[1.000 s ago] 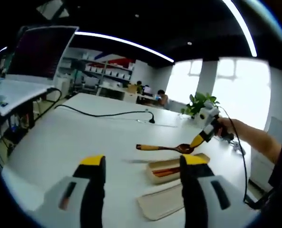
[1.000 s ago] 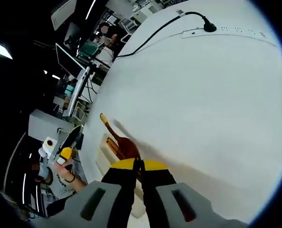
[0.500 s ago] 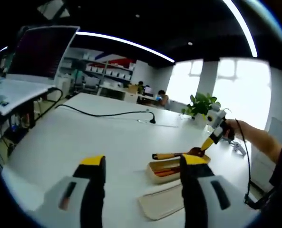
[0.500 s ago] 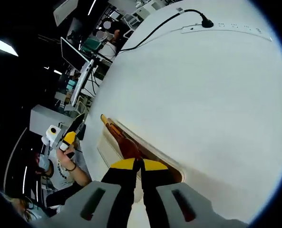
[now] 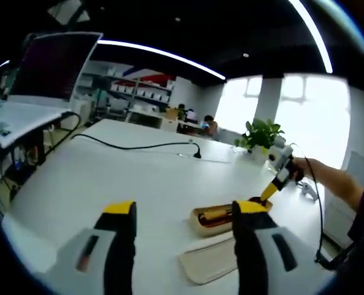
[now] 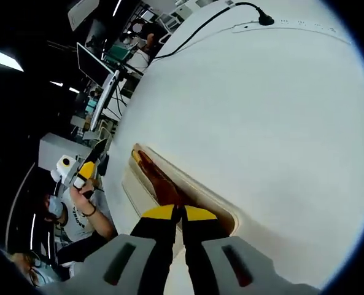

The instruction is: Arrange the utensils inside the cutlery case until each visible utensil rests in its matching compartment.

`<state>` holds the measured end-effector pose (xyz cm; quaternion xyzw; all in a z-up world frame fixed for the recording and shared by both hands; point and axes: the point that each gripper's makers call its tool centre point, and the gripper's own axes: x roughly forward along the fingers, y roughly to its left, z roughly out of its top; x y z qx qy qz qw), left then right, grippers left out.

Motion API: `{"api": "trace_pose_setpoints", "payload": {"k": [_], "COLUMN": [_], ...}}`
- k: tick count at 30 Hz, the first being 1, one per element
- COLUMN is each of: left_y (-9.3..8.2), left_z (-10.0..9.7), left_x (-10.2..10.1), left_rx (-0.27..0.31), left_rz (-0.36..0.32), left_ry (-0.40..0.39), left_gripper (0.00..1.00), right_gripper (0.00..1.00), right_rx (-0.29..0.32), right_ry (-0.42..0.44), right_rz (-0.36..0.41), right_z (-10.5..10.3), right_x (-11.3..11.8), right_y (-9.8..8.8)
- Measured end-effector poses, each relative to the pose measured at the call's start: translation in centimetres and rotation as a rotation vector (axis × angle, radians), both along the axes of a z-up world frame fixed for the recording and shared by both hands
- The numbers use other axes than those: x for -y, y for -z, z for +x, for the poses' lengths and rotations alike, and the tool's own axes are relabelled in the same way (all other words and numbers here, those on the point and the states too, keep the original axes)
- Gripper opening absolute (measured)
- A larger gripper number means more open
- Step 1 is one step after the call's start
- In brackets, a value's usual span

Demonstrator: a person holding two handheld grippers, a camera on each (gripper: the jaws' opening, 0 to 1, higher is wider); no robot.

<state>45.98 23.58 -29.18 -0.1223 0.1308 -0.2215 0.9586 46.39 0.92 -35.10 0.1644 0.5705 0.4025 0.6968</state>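
**Wooden spoon lowered into cutlery case**

Right gripper [image 6: 172, 214]: jaws clamped on the brown wooden spoon [image 6: 159, 184], which lies lengthwise inside the open beige oblong cutlery case [image 6: 215, 201] on the white table [image 6: 261, 110]. Left gripper [image 5: 185, 212]: jaws spread apart, holding nothing, above the table's near edge. Flat beige lid [image 5: 207, 263]: just beside the case.

From my left gripper [image 5: 185, 212] I see its yellow-tipped jaws standing wide apart with nothing between them, above the white worktop [image 5: 108, 178]. Beyond them lies the open cutlery case [image 5: 215, 220] with a wooden utensil [image 5: 217, 216] inside, and its pale lid [image 5: 209, 263] sits just beside it, nearer me. The right gripper [image 5: 274, 184] reaches down to the case's far end. A black cable [image 5: 132, 146] crosses the worktop farther back.
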Motion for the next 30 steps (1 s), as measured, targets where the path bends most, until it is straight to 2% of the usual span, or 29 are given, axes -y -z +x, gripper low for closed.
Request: {"api": "trace_pose_setpoints", "payload": {"k": [4, 6, 8, 12, 16, 19, 30], "left_y": [0.1, 0.0, 0.1, 0.2, 0.2, 0.3, 0.4], "left_z": [-0.1, 0.3, 0.3, 0.2, 0.4, 0.5, 0.5], "left_x": [0.2, -0.4, -0.3, -0.1, -0.3, -0.2, 0.1], "left_rx": [-0.003, -0.004, -0.005, -0.004, -0.007, -0.007, -0.011], "left_rz": [0.001, 0.001, 0.001, 0.000, 0.000, 0.004, 0.006], "left_ry": [0.004, 0.005, 0.008, 0.005, 0.010, 0.013, 0.022], "left_gripper": [0.66, 0.66, 0.66, 0.66, 0.66, 0.66, 0.65], "right_gripper": [0.02, 0.02, 0.02, 0.02, 0.03, 0.09, 0.10], "right_rx": [-0.005, 0.030, 0.026, 0.088, 0.136, 0.197, 0.253], "right_ry": [0.007, -0.004, -0.012, -0.052, -0.091, -0.120, -0.133], "right_rz": [0.006, 0.020, 0.015, 0.014, 0.003, -0.021, -0.041], "right_z": [-0.2, -0.1, 0.1, 1.1, 1.0, 0.6, 1.6], "right_x": [-0.1, -0.2, -0.1, 0.1, 0.3, 0.5, 1.3], "right_y": [0.1, 0.0, 0.0, -0.2, -0.2, -0.1, -1.6]}}
